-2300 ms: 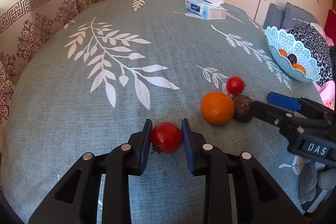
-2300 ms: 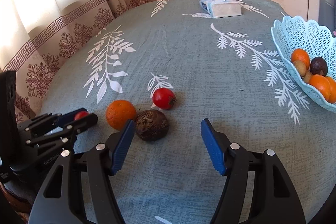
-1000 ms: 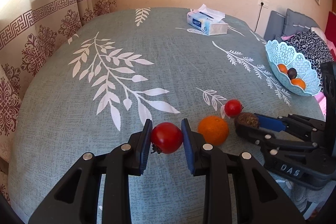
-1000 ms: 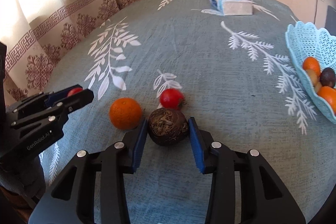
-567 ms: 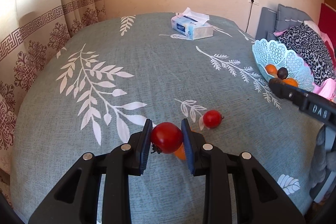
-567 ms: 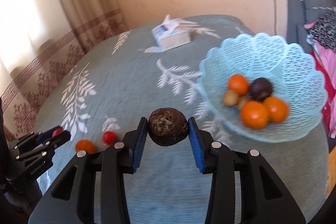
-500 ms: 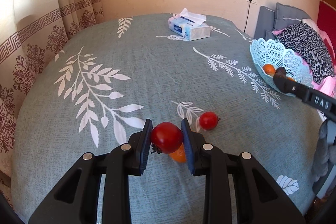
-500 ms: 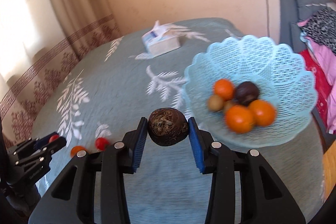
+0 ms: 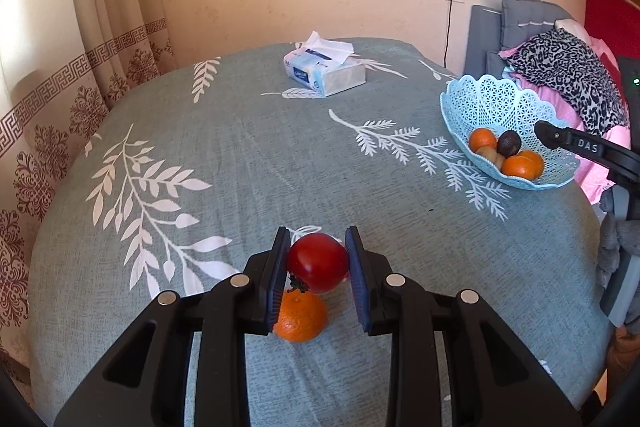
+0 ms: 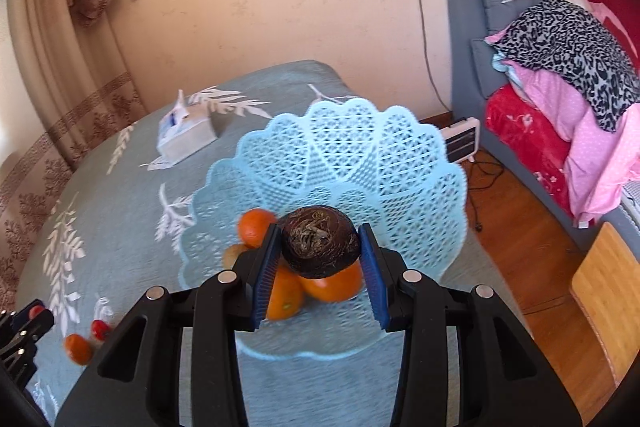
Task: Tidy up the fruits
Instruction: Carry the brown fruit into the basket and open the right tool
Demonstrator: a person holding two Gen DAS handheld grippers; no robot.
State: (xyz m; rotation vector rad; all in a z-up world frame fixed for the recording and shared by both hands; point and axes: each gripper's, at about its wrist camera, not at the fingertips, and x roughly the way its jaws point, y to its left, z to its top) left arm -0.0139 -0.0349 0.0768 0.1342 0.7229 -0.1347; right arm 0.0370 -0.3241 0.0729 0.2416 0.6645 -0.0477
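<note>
My left gripper (image 9: 317, 263) is shut on a red tomato (image 9: 318, 261) and holds it above the table, over a loose orange (image 9: 301, 315). My right gripper (image 10: 319, 247) is shut on a dark brown round fruit (image 10: 319, 241) and holds it over the light blue lace basket (image 10: 348, 155), which holds oranges (image 10: 328, 285). The basket also shows in the left wrist view (image 9: 496, 107), with the right gripper's finger (image 9: 576, 145) at its right rim. In the right wrist view a small red tomato (image 10: 99, 329) and an orange (image 10: 78, 349) lie on the table at lower left.
A tissue box (image 9: 324, 71) stands at the far side of the round table with its grey-green leaf-print cloth (image 9: 224, 155). Curtains (image 9: 80, 67) hang at the left. A grey sofa with piled clothes (image 10: 568, 67) stands right of the table.
My right gripper has carried the brown fruit from the table to above the basket. My left gripper has lifted the tomato and swung right, so the loose orange now lies beneath it.
</note>
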